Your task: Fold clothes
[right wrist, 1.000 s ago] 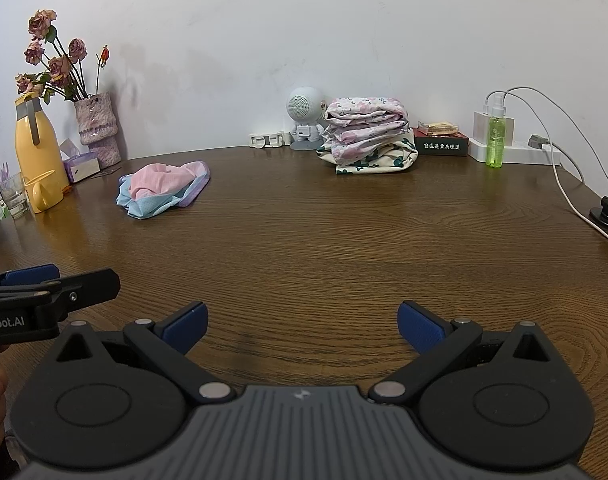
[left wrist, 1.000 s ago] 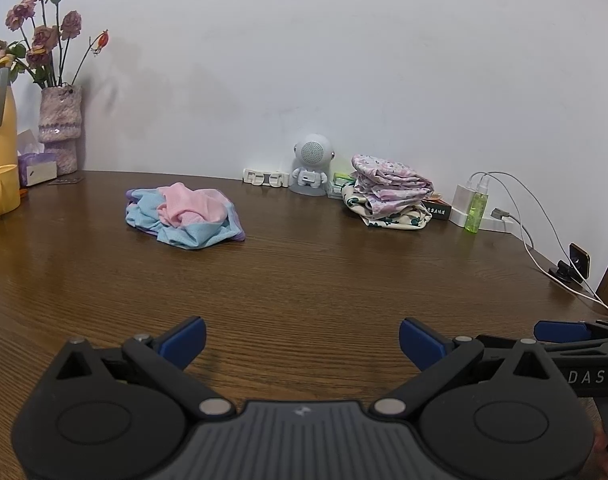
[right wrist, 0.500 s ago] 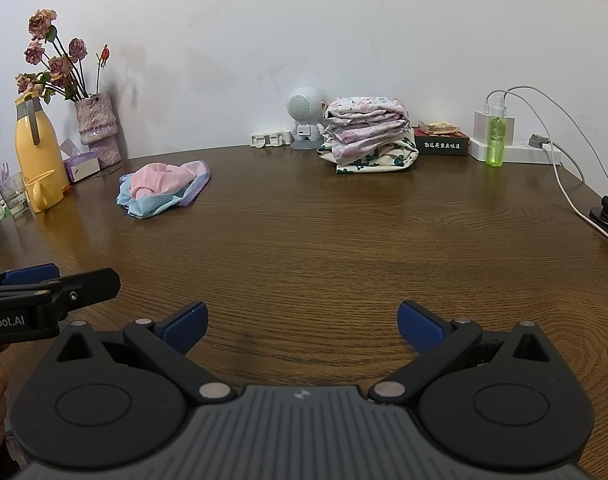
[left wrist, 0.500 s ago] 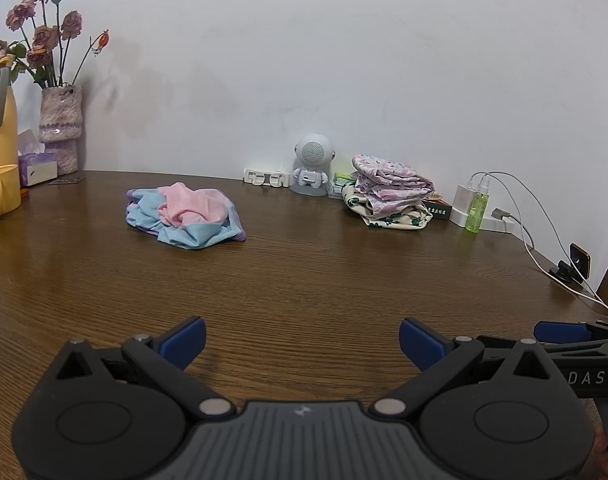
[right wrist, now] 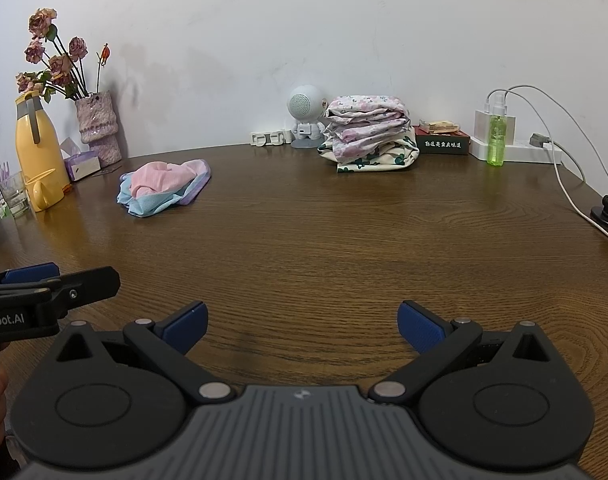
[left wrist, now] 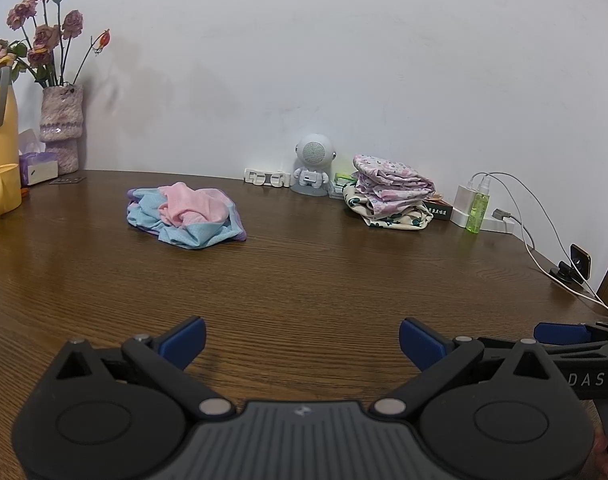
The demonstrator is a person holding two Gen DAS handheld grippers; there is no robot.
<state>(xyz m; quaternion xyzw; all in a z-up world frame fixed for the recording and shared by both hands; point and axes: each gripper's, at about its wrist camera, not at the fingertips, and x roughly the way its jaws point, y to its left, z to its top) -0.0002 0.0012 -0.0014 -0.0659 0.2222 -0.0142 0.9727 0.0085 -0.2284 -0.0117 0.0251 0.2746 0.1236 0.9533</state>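
My left gripper point(left wrist: 301, 342) hangs over the wooden table point(left wrist: 304, 280), jaws spread wide, nothing between them. Well ahead of the left finger lies a crumpled pink-and-blue garment point(left wrist: 185, 215). Far beyond the right finger, a folded stack of clothes point(left wrist: 390, 193) sits by the wall. The right gripper point(left wrist: 560, 334) pokes in beside my right finger.

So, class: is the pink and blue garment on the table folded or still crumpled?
Crumpled. The garment lies in a loose, wrinkled heap with uneven edges, unlike the neat folded stack near the wall.
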